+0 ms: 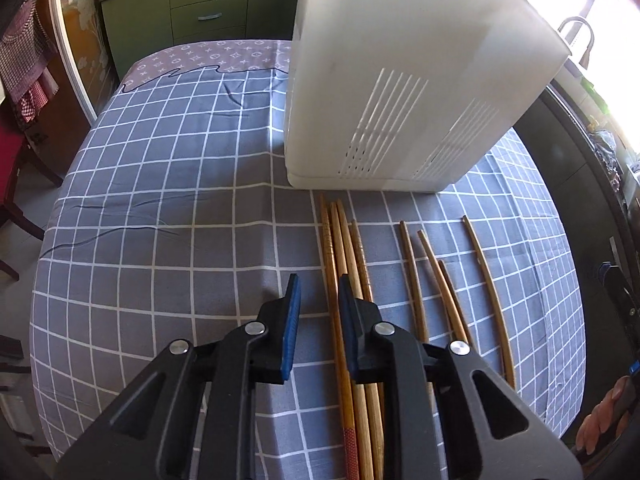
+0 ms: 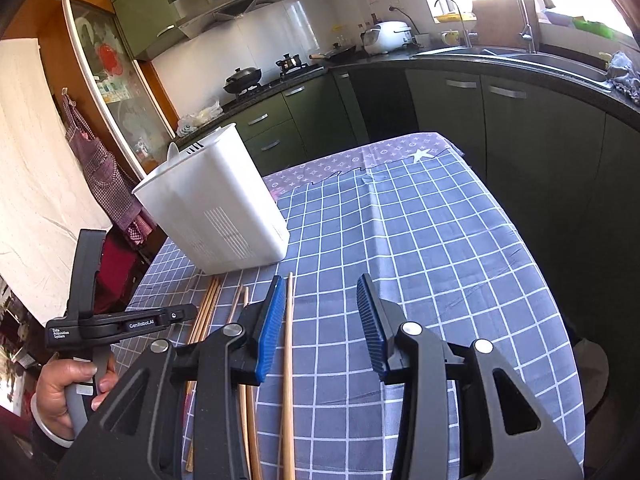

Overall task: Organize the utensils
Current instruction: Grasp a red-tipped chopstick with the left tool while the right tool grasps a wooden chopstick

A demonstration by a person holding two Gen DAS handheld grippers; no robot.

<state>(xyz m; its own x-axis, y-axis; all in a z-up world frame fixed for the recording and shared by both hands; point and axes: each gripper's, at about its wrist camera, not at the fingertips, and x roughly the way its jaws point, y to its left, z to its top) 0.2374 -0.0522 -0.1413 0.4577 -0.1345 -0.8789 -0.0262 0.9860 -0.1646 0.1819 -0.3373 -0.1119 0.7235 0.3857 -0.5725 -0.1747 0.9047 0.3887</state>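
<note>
Wooden chopsticks [image 1: 344, 264], slim and tan, lie on checked cloth [image 1: 160, 208] before white holder [image 1: 400, 92]; we note left gripper [image 1: 318, 294] and right gripper [image 2: 322, 292] open, empty.

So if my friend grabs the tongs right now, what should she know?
Left tongs: open, low over the tight bunch of four wooden chopsticks, gripping nothing.
Right tongs: open and empty; the long pale wooden chopstick lies just inside their left pad.
Things: every chopstick lies flat on the grey checked tablecloth, the bunch and four loose thin wooden chopsticks, all in front of the tall white plastic utensil holder, which stands upright.
Done: no chopstick can be seen in the holder, though its inside is hidden.
Left: probably pick up the chopsticks and stand them in the holder.
</note>
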